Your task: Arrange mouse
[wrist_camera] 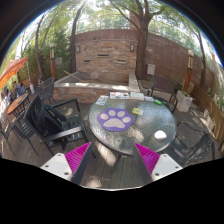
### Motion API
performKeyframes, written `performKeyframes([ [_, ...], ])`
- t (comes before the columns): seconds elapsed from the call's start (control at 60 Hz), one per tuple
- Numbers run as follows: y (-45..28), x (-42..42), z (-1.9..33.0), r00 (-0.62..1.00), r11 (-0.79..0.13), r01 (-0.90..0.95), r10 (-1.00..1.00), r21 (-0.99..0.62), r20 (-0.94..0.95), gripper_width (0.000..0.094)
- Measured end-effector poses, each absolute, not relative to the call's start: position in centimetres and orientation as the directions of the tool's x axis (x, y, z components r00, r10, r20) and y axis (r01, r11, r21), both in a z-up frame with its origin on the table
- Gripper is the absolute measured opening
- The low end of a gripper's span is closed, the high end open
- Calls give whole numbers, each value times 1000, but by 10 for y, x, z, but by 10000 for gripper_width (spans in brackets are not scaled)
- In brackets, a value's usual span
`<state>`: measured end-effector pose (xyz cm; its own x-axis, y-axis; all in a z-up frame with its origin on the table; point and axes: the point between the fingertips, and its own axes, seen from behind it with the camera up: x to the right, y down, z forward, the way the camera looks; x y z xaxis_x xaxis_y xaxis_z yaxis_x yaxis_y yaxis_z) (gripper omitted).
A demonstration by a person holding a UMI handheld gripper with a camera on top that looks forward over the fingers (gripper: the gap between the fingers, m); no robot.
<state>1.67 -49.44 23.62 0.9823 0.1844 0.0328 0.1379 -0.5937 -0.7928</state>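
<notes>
1. While the gripper (113, 147) hangs above the near rim of a round table (150, 135), its two fingers (78, 157) stand wide apart, at about 7 and 5 o'clock of the table, with nothing held between them.
2. Beyond the fingers, near the middle of the tabletop, lies a grey mat (118, 118) printed with a purple paw.
3. At about 2 o'clock from the mat, just beside its edge, sits a small pale object (136, 110) (it may be the mouse, but it is too small to tell for certain). It rests on the table, apart from both fingers.
4. At roughly 10 o'clock from the mat, a small dark thing (103, 100) lies near the far rim; I cannot make out what it is.
5. Black metal chairs ring the table: one (55, 118) at 9 o'clock, another (192, 135) at 3 o'clock.
6. Past the table at 12 o'clock, a brick wall (105, 55) closes off the patio, with trees (140, 15) rising above it.
7. Wooden deck boards (112, 172) show below the table, between the fingers.
</notes>
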Motion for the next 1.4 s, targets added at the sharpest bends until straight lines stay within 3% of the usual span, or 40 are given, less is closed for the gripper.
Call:
performKeyframes([
  [0.15,-505,34,221,989,-625,114,149,-772,26,846],
  [0.417,-498,125,143,999,-683,39,21,-729,34,852],
  [0.683,-401,230,74,994,-651,-35,-102,-758,42,857],
  [0.967,-283,283,0,989,-637,-101,-147,-765,-8,845],
  [1.05,-263,294,-15,986,-647,-143,-162,-749,-48,846],
  [1.317,-203,294,-9,980,-635,-193,-166,-748,-113,843],
  [1.4,-189,289,-11,984,-639,-174,-150,-750,-100,766],
])
